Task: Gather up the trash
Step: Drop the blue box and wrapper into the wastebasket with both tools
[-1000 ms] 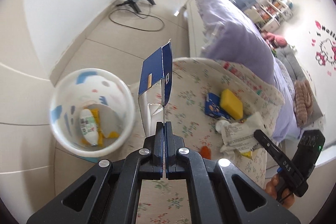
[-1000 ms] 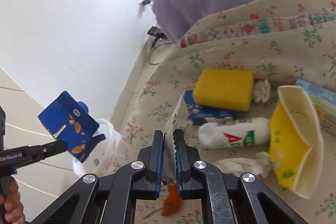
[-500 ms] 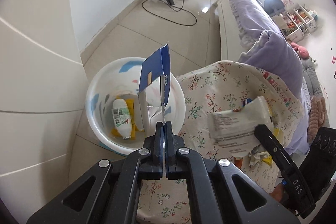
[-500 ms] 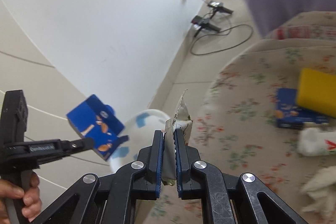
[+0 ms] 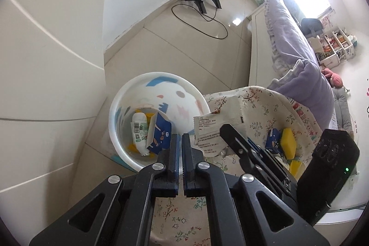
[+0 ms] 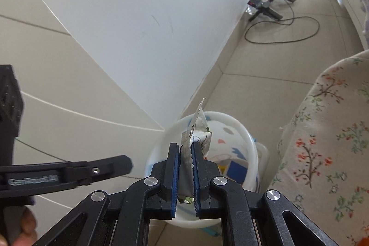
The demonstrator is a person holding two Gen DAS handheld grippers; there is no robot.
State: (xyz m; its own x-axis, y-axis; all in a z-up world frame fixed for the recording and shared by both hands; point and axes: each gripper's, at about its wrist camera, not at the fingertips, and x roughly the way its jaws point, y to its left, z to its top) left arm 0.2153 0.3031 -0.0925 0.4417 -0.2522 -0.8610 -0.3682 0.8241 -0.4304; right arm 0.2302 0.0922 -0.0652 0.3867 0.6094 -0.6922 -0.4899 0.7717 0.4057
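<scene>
Presently, right tongs (image 6: 185, 167) clenched the wrapper (image 6: 198, 130) over the bin (image 5: 159, 77), left tongs (image 5: 179, 149) slightly parted, empty; release should wait until centred above the rim.

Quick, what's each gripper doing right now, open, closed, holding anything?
Left gripper: open a crack, holding nothing; the blue carton lies in the white bin.
Right gripper: closed on a crumpled wrapper over the bin.

White bin (image 5: 120, 107) on tiled floor (image 5: 184, 47)
</scene>
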